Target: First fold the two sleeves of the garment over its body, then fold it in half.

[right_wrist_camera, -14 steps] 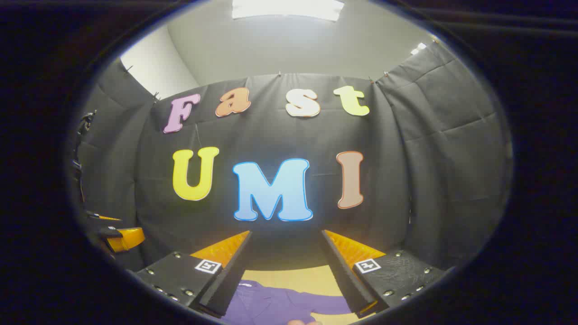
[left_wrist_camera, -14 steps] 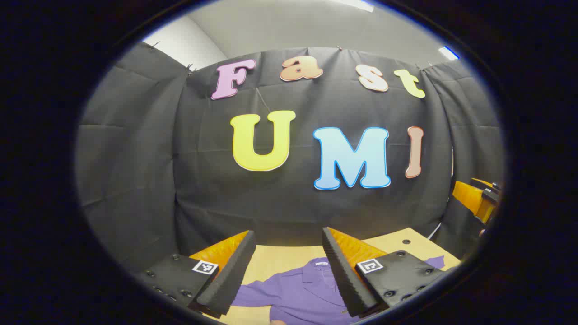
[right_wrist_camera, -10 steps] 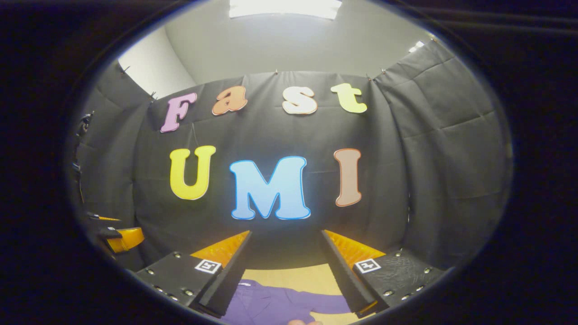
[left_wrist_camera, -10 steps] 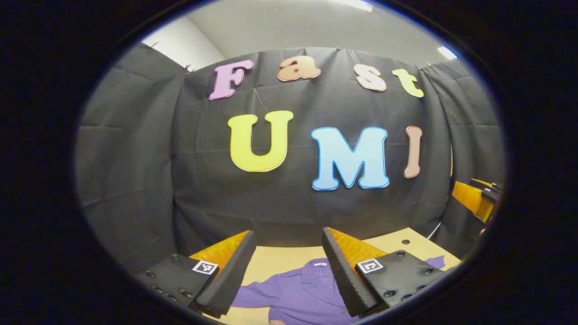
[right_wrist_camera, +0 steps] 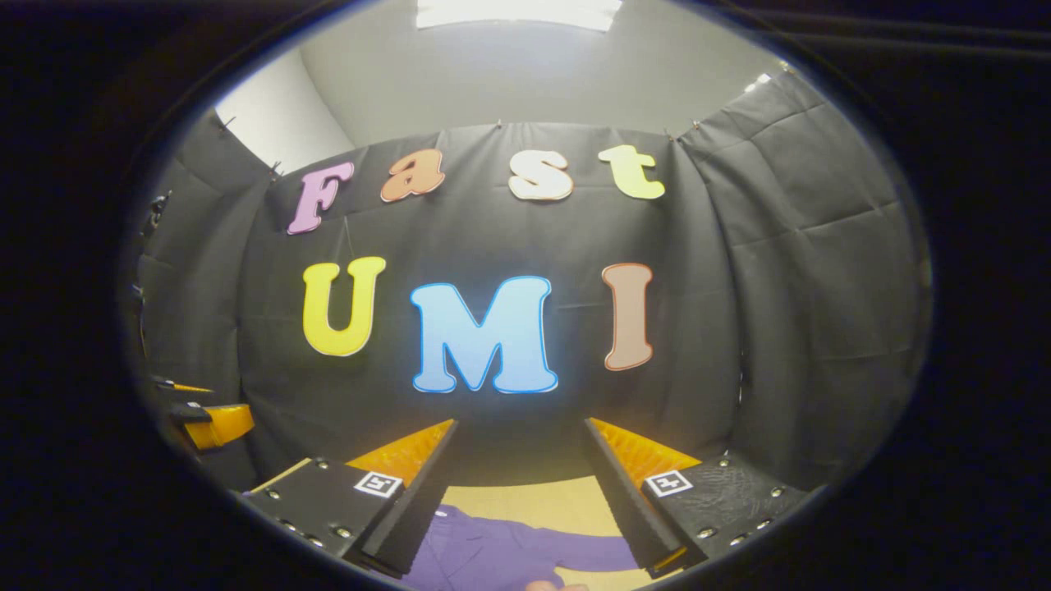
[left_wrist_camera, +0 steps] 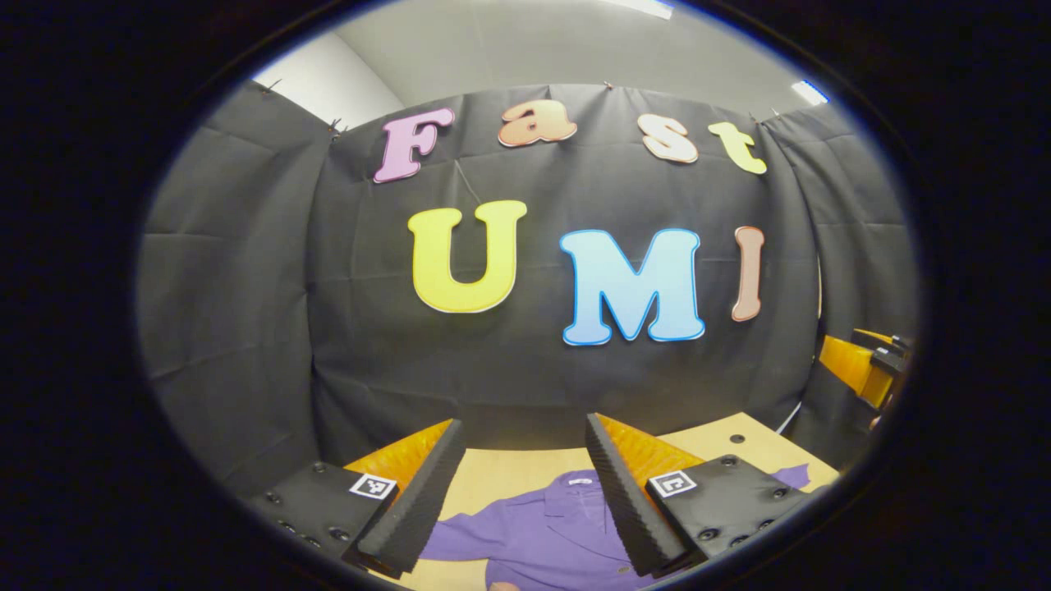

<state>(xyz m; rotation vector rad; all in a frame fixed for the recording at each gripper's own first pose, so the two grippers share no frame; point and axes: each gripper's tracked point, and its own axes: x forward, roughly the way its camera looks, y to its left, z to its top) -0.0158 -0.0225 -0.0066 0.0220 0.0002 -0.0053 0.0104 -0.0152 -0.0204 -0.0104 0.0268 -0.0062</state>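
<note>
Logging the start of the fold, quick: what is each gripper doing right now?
Left gripper: open, holding nothing, above the purple shirt.
Right gripper: open, holding nothing.

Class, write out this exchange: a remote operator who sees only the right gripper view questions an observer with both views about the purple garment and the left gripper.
Operator: Is the left gripper open?
Observer: Yes. The left gripper has its fingers wide apart, with nothing between them.
Operator: I see one sleeve lying out. What about the other?
Observer: In the left gripper view the other sleeve lies spread out on the table, not yet folded over the purple garment.
</note>
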